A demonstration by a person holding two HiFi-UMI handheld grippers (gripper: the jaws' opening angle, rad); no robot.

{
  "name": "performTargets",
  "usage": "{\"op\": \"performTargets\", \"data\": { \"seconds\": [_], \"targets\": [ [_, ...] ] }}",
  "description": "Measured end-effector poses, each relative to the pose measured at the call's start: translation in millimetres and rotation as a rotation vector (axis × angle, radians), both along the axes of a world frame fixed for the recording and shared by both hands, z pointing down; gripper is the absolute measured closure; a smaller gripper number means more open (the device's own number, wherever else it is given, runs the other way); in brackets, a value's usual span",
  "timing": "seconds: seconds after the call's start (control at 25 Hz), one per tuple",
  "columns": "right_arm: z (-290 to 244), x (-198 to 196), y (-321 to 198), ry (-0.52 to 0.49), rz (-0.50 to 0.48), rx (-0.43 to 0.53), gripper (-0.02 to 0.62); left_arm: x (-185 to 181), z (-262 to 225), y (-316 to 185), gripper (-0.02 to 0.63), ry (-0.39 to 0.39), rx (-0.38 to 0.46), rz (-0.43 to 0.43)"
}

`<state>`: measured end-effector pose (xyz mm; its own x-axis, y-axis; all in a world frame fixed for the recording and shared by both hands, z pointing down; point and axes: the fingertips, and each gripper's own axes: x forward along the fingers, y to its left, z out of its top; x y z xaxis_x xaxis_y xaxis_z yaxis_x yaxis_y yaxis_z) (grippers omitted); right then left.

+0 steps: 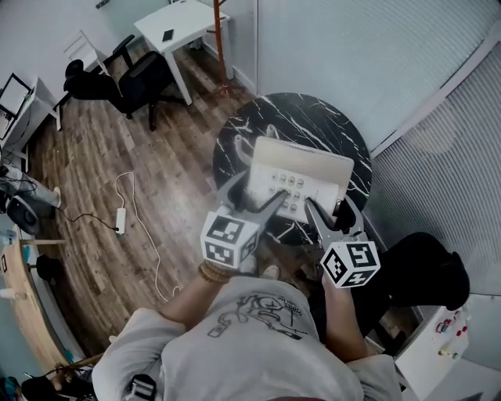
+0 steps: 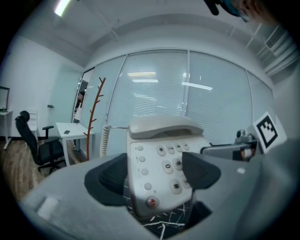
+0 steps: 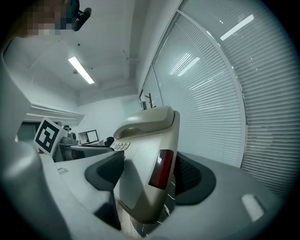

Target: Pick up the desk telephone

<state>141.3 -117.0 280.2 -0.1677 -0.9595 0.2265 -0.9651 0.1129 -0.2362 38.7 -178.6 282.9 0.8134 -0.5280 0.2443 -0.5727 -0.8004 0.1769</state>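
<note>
At the round marble desk (image 1: pixel 313 117), the desk telephone (image 1: pixel 301 168) is held by its near edge: the left gripper (image 1: pixel 252 196) is clamped on one corner, the right gripper (image 1: pixel 330 213) on the other. The handset (image 2: pixel 164 126) (seemingly just resting) could be tipped off by uneven lifting, and its coiled cord (image 2: pixel 104 140) snagged.

Small office

White desk (image 1: pixel 176 23), black swivel chair (image 1: pixel 133 84), monitor (image 3: pixel 88 137), coat stand (image 1: pixel 222 39), walls of blinds (image 1: pixel 368 55), wood floor (image 1: pixel 102 164), ceiling strip light (image 3: pixel 81 70), and a phone (image 1: pixel 301 168) at a round marble table (image 1: pixel 235 137).
</note>
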Motion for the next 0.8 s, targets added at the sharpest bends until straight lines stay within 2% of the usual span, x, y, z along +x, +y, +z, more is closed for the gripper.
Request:
{"op": "performTargets", "data": {
  "seconds": [0.32,0.8],
  "targets": [
    [-21,0,6,0.008,0.013,0.040,0.268,0,-22,4,0.242,0.017,0.040,0.002],
    [-23,2,4,0.009,0.023,0.048,0.270,3,-23,1,0.242,0.023,0.031,0.009]
  ]
}}
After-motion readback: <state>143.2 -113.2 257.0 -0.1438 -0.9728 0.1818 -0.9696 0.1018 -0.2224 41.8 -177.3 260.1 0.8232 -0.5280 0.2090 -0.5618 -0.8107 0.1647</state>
